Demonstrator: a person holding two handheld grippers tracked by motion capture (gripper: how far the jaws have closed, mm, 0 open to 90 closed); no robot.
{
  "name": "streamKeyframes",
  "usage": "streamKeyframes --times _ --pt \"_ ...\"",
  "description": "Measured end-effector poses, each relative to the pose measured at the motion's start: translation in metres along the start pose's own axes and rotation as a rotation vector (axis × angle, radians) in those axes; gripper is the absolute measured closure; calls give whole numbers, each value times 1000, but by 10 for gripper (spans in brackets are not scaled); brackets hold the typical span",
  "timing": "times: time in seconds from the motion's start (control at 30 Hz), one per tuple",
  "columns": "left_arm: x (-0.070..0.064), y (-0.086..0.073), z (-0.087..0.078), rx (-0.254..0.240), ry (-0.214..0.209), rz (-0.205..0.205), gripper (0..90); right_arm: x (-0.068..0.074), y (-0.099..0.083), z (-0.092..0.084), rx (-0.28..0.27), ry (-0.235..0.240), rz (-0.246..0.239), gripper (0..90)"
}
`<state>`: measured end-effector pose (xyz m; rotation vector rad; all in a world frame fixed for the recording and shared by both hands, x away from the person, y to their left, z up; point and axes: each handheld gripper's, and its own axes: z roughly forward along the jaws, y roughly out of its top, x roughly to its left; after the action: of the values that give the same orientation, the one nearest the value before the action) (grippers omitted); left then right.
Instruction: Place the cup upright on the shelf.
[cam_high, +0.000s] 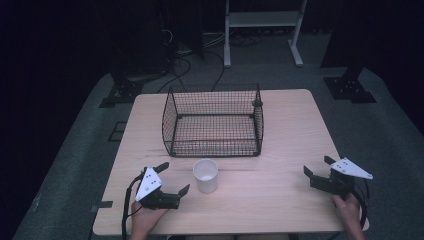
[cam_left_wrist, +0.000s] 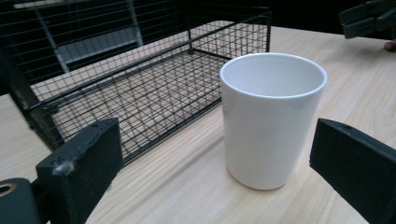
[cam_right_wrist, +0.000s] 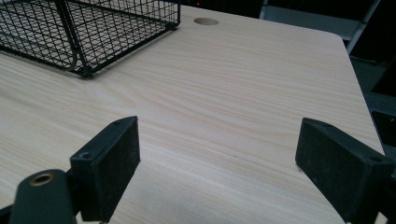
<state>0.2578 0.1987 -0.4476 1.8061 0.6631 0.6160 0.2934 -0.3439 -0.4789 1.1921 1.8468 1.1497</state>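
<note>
Lab or studio: dark surround, floor cables (cam_high: 185, 65), stand bases (cam_high: 349, 89), lone table (cam_high: 290, 130).

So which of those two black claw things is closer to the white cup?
The left gripper, at the table's near-left: the white plastic cup stands right beside its open jaws. The right gripper is far off.

Two hands enter from the near edge, each holding a two-jaw gripper low over the surface. The left gripper (cam_high: 172, 179), held by the left hand (cam_high: 146, 220), angles inward with its jaws spread wide apart, nothing between them. The right gripper (cam_high: 317, 167), held by the right hand (cam_high: 348, 210), points inward too, its jaws likewise wide apart and empty.
</note>
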Motion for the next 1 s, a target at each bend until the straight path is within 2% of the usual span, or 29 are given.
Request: streamKeyframes --times 0.37,0.9,1.0 --pt "-6 2 6 11 -50 24 21 0 0 0 -1 0 0 130" --pt "-14 6 13 23 -107 42 21 0 0 0 -1 -2 -3 130" --pt "-16 6 15 21 -129 36 21 0 0 0 -1 -2 -2 131"
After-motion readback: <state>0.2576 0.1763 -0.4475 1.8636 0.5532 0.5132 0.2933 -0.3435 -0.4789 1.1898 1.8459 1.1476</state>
